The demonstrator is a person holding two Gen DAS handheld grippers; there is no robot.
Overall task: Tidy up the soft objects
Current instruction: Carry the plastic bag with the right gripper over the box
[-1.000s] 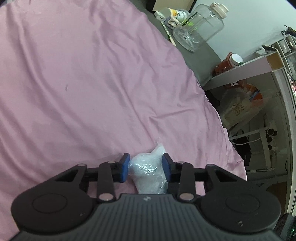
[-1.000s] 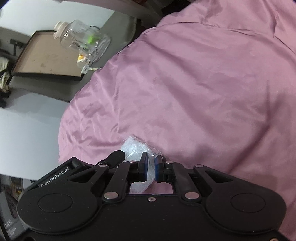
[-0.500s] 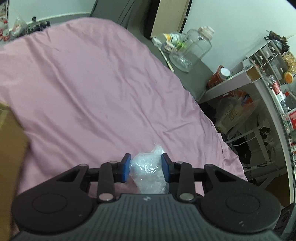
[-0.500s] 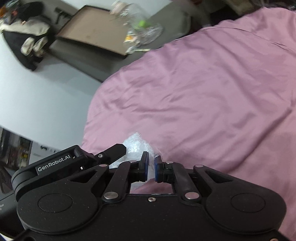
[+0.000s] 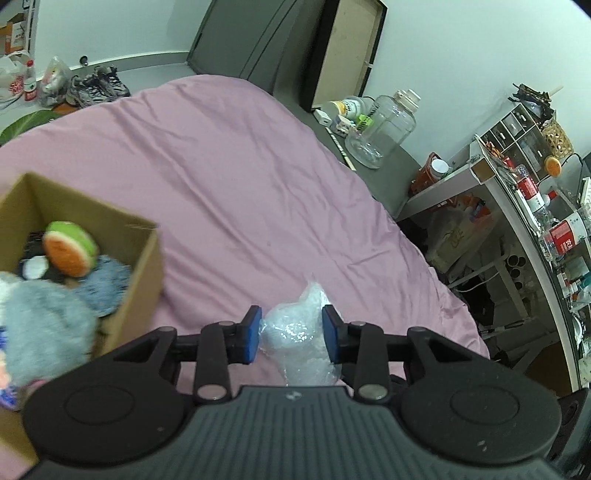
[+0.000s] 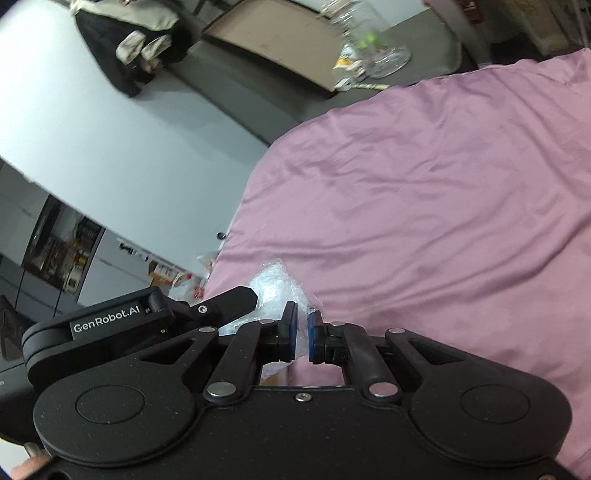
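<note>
One plastic bag (image 5: 295, 332) gripped between two claws, left (image 5: 291, 334) and right (image 6: 301, 332)

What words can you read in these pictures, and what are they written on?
"GenRobot.AI" is printed in white on the black body of the left gripper, seen from the right wrist camera.
The red bottle labels on the shelf, the jug print and the box lettering are too blurred to read.
</note>
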